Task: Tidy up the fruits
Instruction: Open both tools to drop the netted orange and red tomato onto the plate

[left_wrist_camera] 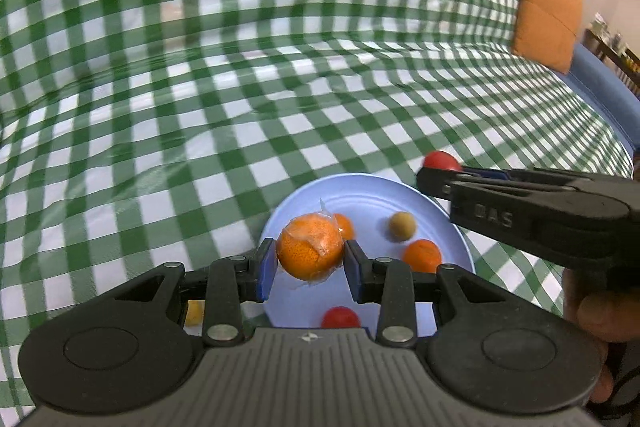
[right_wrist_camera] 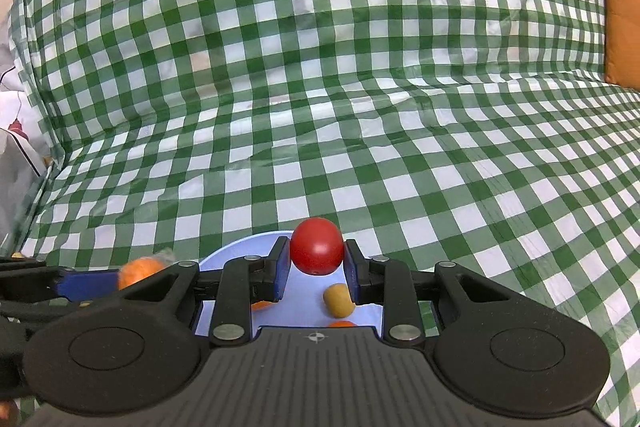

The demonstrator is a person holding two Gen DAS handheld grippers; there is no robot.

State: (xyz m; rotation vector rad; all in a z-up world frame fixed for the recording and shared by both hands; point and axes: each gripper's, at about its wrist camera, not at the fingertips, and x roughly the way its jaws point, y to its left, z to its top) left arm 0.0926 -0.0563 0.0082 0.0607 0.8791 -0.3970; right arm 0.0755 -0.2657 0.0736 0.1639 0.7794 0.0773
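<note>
Gripping a wrapped orange (left_wrist_camera: 310, 251), the left gripper (left_wrist_camera: 310, 265) was seen with its jaws closed narrowly on the fruit's two sides; the orange sat squarely between the blue pads (left_wrist_camera: 267, 273), held above the near part of a blue plate (left_wrist_camera: 360, 191). Clear film was seen crumpled around the orange. On the plate, a second orange (left_wrist_camera: 422, 255), a small orange fruit (left_wrist_camera: 345, 225) partly hidden behind the held one, a yellowish-green fruit (left_wrist_camera: 402, 226) and a red fruit (left_wrist_camera: 341, 317) at the near rim were seen. A yellow fruit (left_wrist_camera: 195, 312) was glimpsed beside the plate, mostly hidden under the left gripper.

A red ball-shaped fruit (right_wrist_camera: 317, 246) was held by the right gripper (right_wrist_camera: 317, 263), its jaws closed on the fruit's sides, with the fruit lying at the very tips, above the plate's far edge. Below it, on the plate, the yellowish fruit was seen near the right pad. Everything was set on a green checked cloth (left_wrist_camera: 200, 107); an orange cushion (left_wrist_camera: 546, 11) was seen at the far right.
</note>
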